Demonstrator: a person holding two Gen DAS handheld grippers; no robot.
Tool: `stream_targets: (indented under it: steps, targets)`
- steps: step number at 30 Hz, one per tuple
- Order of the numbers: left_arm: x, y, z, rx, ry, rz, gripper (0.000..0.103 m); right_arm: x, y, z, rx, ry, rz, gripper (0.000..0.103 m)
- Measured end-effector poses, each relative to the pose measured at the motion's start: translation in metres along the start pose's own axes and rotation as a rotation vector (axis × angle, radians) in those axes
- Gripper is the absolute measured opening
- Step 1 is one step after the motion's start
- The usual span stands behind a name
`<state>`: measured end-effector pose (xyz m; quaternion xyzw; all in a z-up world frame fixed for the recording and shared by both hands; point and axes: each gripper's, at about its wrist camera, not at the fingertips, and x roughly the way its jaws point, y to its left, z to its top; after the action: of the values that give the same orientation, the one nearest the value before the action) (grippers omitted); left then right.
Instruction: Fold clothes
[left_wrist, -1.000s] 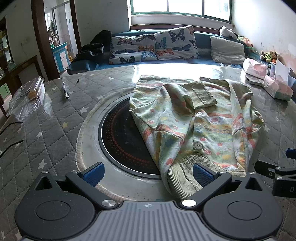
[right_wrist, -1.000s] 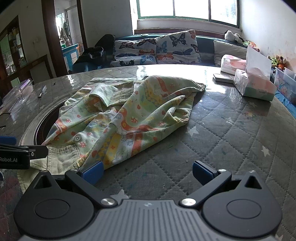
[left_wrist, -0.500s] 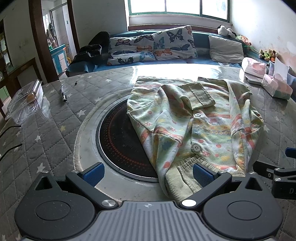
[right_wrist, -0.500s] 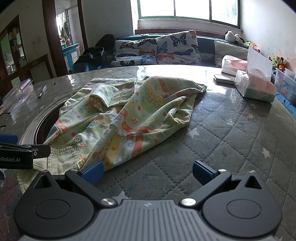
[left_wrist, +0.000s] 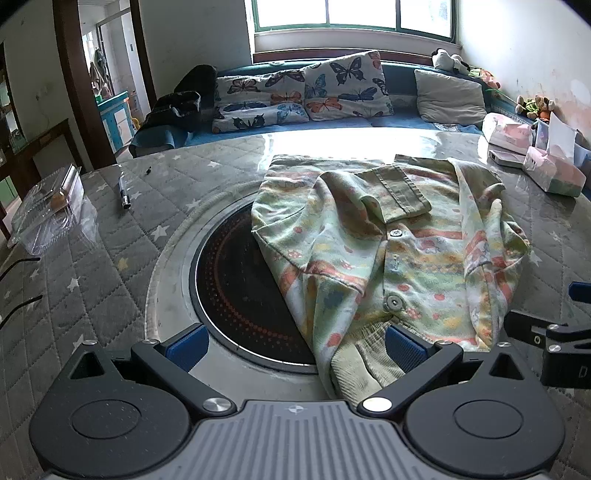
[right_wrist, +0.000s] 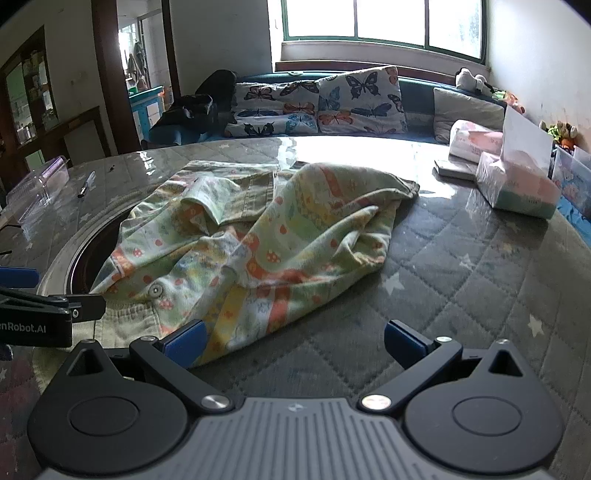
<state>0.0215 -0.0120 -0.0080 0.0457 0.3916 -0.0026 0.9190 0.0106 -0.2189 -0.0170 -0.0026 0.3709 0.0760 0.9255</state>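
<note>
Left hand-held gripper (left_wrist: 295, 341) — spread wide — at shirt (left_wrist: 388, 251) hem.

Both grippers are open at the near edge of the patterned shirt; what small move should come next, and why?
Probably ease the left gripper forward and close on the ribbed pale-green hem of the pastel printed button shirt. Its fingers stand wide apart, the right one already over that hem, and nothing is held. The right gripper sits open at the shirt's near edge.

Daylight is pouring through the window (left_wrist: 351, 14) ahead of the hand-held gripper, glaring off the quilted counter (left_wrist: 110, 236); butterfly cushions (left_wrist: 343, 86) are leaning along the blue sofa (left_wrist: 399, 79).
</note>
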Motion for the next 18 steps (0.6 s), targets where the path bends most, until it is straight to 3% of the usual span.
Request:
stream_targets:
  steps: [9,16,18]
  targets:
    - [0.005,0.001,0.008,0.012,-0.01,0.007,0.103,0.007,-0.006,0.017,-0.018,-0.019,-0.013,0.101]
    - [0.011,0.0,0.019,0.03,-0.024,0.014,0.103,0.016,-0.02,0.043,-0.006,-0.037,-0.011,0.093]
    - [0.014,0.0,0.022,0.032,-0.025,0.014,0.103,0.021,-0.024,0.054,0.009,-0.041,-0.001,0.087]
